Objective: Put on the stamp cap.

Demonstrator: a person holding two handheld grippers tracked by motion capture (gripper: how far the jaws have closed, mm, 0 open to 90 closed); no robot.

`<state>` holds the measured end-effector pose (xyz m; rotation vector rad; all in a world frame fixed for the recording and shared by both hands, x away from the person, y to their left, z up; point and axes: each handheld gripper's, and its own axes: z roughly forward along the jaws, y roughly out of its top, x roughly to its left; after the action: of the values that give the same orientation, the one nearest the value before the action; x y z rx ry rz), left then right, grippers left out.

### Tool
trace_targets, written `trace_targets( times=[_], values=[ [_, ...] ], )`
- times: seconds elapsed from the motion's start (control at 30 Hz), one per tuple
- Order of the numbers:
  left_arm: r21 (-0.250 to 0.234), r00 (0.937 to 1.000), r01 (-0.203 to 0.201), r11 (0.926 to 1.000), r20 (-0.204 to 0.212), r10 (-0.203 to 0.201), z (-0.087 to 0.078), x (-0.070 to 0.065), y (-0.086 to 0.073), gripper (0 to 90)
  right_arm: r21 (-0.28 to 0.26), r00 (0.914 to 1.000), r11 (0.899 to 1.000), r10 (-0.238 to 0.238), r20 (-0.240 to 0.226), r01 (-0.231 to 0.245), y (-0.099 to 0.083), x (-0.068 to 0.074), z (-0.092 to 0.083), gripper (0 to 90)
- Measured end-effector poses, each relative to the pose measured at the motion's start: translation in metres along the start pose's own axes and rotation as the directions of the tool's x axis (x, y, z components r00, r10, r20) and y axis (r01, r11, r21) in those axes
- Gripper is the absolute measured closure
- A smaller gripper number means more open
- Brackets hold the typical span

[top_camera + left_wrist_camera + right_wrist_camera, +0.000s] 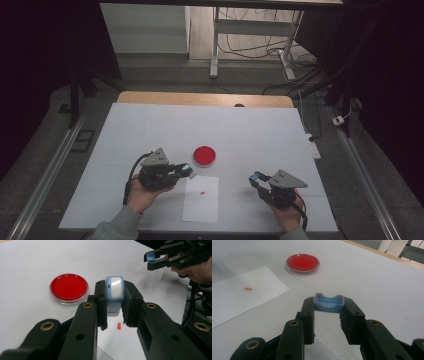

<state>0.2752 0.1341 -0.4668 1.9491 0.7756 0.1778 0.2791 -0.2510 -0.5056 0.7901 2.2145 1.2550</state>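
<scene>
Evidently the left gripper (113,306) clamps a blue stamp (114,290) just above the paper sheet (201,199), beside the red ink dish (204,156), likely poised for pressing. Right of the sheet, the right gripper (328,315) pinches the stamp's blue cap (328,303) clear of the work.

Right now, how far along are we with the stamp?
Done: the cap is off, clamped in the right gripper; the left gripper holds the blue stamp; one red mark is on the paper. Left, probably: recapping.
</scene>
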Motion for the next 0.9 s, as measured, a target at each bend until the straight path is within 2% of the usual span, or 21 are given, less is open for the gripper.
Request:
trace_targets(
  times=[0.27, 0.57, 0.9],
  values=[
    [-0.004, 1.0, 0.001, 1.0, -0.001, -0.001, 0.0, -0.001, 0.001, 75.8, 0.001, 0.9999, 1.0, -0.007, -0.015, 0.007, 0.003, 0.006, 0.005, 64.9],
    [-0.008, 1.0, 0.001, 1.0, 0.0, -0.001, 0.002, -0.002, 0.002, 75.8, -0.004, 0.9987, 1.0, -0.007, -0.051, 0.007, 0.008, 0.016, 0.015, 64.9],
    [-0.027, 1.0, 0.0, 0.9996, 0.005, 0.0, 0.005, -0.005, 0.006, 75.8, -0.011, 0.9963, 0.999, -0.037, -0.078, 0.036, 0.019, 0.038, 0.033, 64.8]
  ],
)
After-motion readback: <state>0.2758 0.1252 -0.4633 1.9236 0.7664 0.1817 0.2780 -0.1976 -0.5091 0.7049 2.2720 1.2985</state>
